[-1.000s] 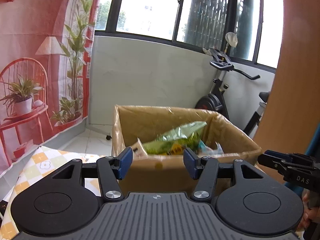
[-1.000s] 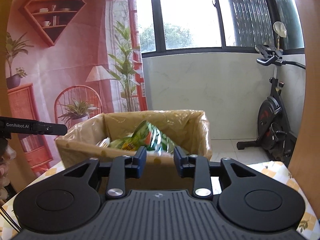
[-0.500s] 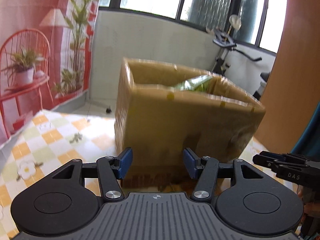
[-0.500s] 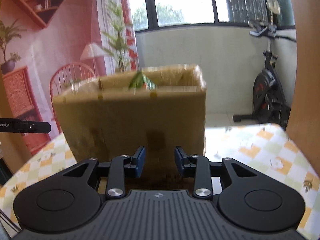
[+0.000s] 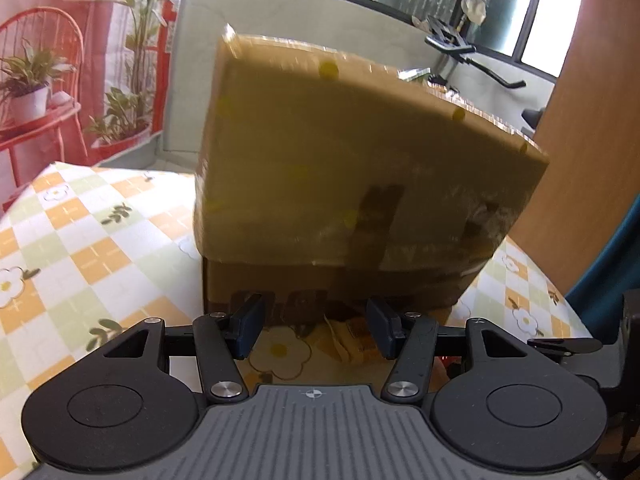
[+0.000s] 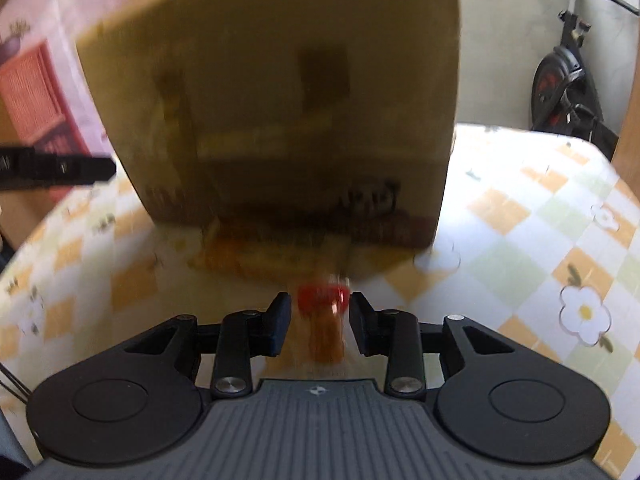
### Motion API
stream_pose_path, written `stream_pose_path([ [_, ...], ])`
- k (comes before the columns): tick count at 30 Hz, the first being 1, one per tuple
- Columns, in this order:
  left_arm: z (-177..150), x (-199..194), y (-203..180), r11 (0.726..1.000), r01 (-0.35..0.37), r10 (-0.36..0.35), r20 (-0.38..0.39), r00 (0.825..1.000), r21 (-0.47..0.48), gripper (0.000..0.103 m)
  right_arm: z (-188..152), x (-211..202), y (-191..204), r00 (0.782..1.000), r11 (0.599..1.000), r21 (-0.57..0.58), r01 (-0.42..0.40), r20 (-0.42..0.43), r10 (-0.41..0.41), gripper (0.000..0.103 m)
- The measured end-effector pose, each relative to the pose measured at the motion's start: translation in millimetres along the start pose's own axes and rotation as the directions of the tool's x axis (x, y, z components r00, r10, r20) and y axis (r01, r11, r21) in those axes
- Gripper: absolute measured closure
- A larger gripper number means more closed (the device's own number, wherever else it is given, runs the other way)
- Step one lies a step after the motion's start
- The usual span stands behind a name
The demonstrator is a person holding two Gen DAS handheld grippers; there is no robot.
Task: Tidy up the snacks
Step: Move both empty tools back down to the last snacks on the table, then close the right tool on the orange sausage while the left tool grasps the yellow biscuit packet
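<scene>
A brown cardboard box [image 5: 360, 168] stands on the checked tablecloth, seen from low down, so its contents are hidden; it also fills the right wrist view [image 6: 280, 100]. My left gripper [image 5: 314, 330] is open and empty just in front of the box's base, with yellowish snack packets [image 5: 348, 340] on the cloth between its fingers. My right gripper [image 6: 318, 318] is open, with a blurred orange snack with a red top [image 6: 324, 312] lying between its fingers, untouched. A blurred yellow packet [image 6: 260, 256] lies by the box's base.
The table [image 5: 80, 248] has a flower-patterned checked cloth. An exercise bike [image 6: 568, 92] stands behind the table on the right. The other gripper shows at the left edge of the right wrist view [image 6: 52, 168]. A wooden panel [image 5: 592, 160] stands right of the box.
Both grippers have dropped from above the box's rim down to table level in front of it. The box's contents have gone out of sight. Snacks on the cloth have come into view.
</scene>
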State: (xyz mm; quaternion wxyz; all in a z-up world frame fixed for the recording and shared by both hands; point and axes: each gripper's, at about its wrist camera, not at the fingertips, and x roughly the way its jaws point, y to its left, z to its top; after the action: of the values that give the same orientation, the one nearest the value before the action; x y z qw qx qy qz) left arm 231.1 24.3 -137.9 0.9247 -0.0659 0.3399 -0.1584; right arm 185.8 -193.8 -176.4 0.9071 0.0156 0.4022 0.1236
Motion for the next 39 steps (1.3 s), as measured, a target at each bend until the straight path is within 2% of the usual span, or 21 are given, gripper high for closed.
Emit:
stream_pose_path([
  [3,-4,6,1,1.000,0.002,-0.002,-0.023,1.000,-0.001,0.044,-7,9,-5,1.000,1.000,0.009,0.014,-0.019,-0.014,0.068],
  [9,-4,19,-4,1.000,0.021,-0.021,-0.052,0.998,-0.001,0.044,-14,11,-12,1.000,0.999,0.033,-0.013,-0.012,0.013,0.070],
  [12,-5,26,-11,0.998,0.063,-0.063,-0.068,0.996,0.008,0.044,-13,8,-14,1.000,0.999,0.040,0.002,-0.002,-0.002,0.072],
  [17,-5,45,-31,0.986,0.144,-0.135,-0.108,0.985,0.083,0.044,-15,1,-27,0.999,0.995,0.086,0.041,0.000,-0.041,0.073],
  [22,-3,62,-39,0.979,0.145,-0.129,-0.110,0.985,0.146,0.044,-18,-2,-30,0.999,0.995,0.095,0.031,0.007,-0.032,0.073],
  [26,3,71,-38,0.975,0.181,-0.165,-0.120,0.979,0.131,0.044,-18,-3,-33,1.000,0.994,0.104,0.020,0.010,-0.022,0.073],
  [33,1,90,-40,0.965,0.203,-0.174,-0.171,0.970,0.168,0.044,-20,-2,-34,1.000,0.994,0.111,0.012,0.015,-0.014,0.073],
  [39,-1,84,-37,0.962,0.217,-0.184,-0.190,0.964,0.167,0.044,-20,-2,-35,1.000,0.994,0.111,0.011,0.013,-0.012,0.073],
])
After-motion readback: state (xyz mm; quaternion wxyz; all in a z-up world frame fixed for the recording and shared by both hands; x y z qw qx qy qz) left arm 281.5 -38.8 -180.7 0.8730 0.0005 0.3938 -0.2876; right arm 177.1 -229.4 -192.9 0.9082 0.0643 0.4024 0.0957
